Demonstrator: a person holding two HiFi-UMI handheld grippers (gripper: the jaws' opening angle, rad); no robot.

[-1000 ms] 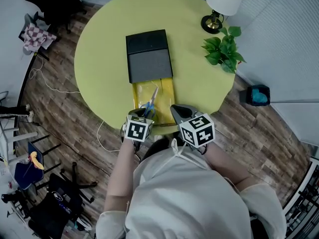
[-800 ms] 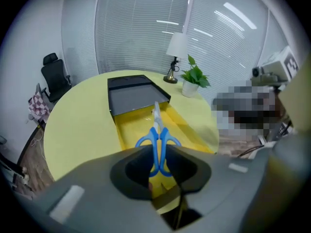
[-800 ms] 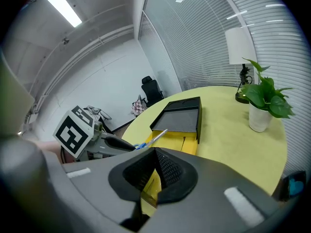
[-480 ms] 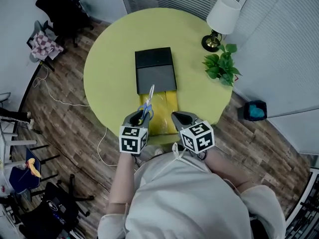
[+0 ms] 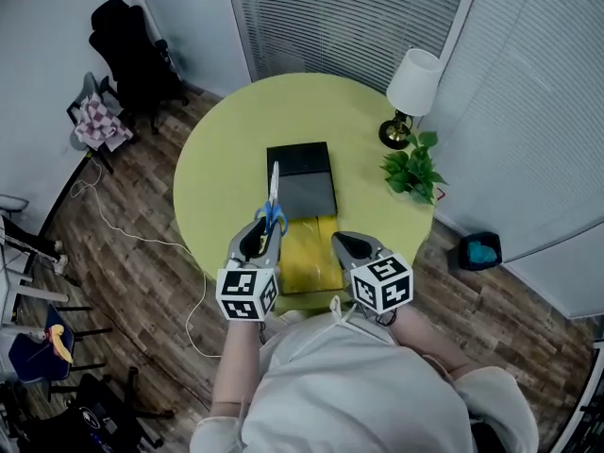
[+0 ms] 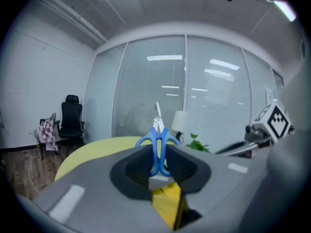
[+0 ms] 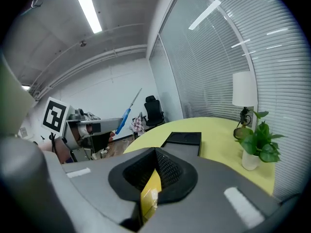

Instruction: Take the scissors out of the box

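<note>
The left gripper [image 6: 156,155] is clamped on the blue handles of the scissors [image 6: 157,139]; its jaws stand a little apart with the handle loops pinched between the pads; the blades stick out past the tips toward 12 o'clock in the head view, up in the air and clear of the box [image 5: 300,179]. The right gripper [image 5: 350,247] hangs at 3 o'clock of the left one, its jaws drawn together at the tips and gripping nothing; a sliver of yellow shows through the slit behind them. Between the two grippers lies the yellow tray [image 5: 304,260], pulled out at 6 o'clock of the box's black sleeve; both rest on the round yellow-green table [image 5: 222,168]. At 2 o'clock of the box stands a lamp [image 5: 412,88]; at 3 o'clock, a plant [image 5: 411,173]; on the floor at 10 o'clock of the table, an office chair [image 5: 132,50].
</note>
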